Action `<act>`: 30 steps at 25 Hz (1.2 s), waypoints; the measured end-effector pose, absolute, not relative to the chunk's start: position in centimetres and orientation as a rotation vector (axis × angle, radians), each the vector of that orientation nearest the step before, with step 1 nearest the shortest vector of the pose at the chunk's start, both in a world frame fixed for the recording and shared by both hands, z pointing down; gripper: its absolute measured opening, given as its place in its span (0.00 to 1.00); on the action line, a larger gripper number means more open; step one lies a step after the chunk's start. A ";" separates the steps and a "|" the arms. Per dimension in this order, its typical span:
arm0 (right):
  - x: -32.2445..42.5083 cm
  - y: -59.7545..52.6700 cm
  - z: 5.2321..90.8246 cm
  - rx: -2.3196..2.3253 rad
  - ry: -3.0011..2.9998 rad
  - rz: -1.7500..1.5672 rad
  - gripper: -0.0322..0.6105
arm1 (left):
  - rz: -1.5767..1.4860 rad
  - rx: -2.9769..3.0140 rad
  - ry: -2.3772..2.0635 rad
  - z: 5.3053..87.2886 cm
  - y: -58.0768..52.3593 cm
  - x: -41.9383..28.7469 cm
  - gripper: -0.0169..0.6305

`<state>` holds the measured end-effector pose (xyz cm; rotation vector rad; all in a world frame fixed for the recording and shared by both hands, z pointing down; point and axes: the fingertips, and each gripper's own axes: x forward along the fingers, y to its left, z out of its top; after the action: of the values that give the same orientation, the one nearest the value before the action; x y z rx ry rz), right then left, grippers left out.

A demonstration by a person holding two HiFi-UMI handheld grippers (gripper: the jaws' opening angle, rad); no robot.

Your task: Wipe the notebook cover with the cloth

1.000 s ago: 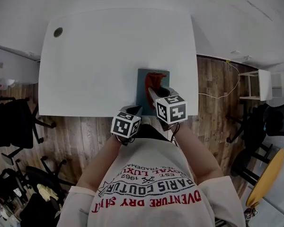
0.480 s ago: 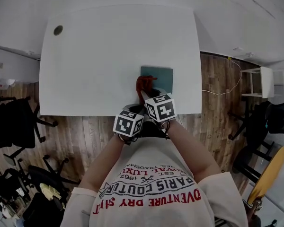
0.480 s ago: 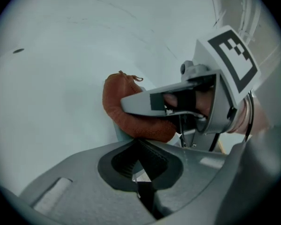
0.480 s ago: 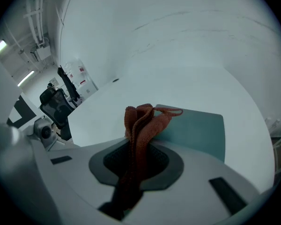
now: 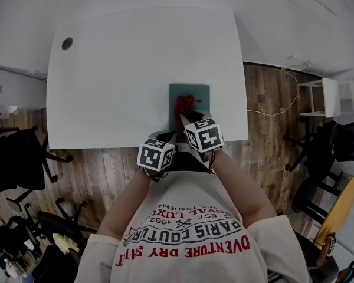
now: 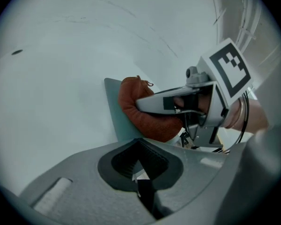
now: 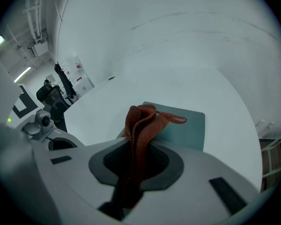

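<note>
**Item:** teal notebook (image 5: 200, 94), lying flat on the white bench (image 5: 118, 69), close to the front edge and toward the right side.

**Tool:** rust-red cloth (image 5: 184, 104), bunched, resting on the cover's middle and near part.

**Right claw** (image 5: 184, 118): clamped on the cloth, a fold running back between the jaws and the free end draped forward onto the cover.

**Left claw** (image 5: 172, 137): jaws together, nothing between them, at the bench's front edge just beside the notebook's near-left corner. Whether it touches the notebook cannot be told.

**Progress (judged):** wiping is under way. The cloth sits on the near half, while the far strip and right margin lie bare and probably remain to be covered.

**Edges and room:**
- The front edge is directly under both claws, so a pull toward the person has little run.
- Forward and leftward the bench is open as far as the grommet hole (image 5: 66, 43).
- The right edge is fairly near.
</note>
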<state>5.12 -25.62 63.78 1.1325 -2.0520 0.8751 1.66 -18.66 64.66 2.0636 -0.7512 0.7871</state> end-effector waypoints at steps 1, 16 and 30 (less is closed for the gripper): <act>5.5 -25.6 63.8 1.138 -2.050 0.878 0.16 | 0.786 2.060 -0.748 64.7 -18.7 1.7 0.04; 12.6 -24.1 64.0 1.304 -1.970 0.935 0.16 | 0.828 2.076 -0.739 64.8 -18.6 1.6 0.04; 15.6 -22.6 61.8 1.455 -1.868 0.992 0.16 | 0.782 2.047 -0.740 64.6 -18.4 1.8 0.04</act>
<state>15.57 -22.58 61.76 1.4549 -1.8680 0.9924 1.78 -18.45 64.62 2.0471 -0.7398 0.7818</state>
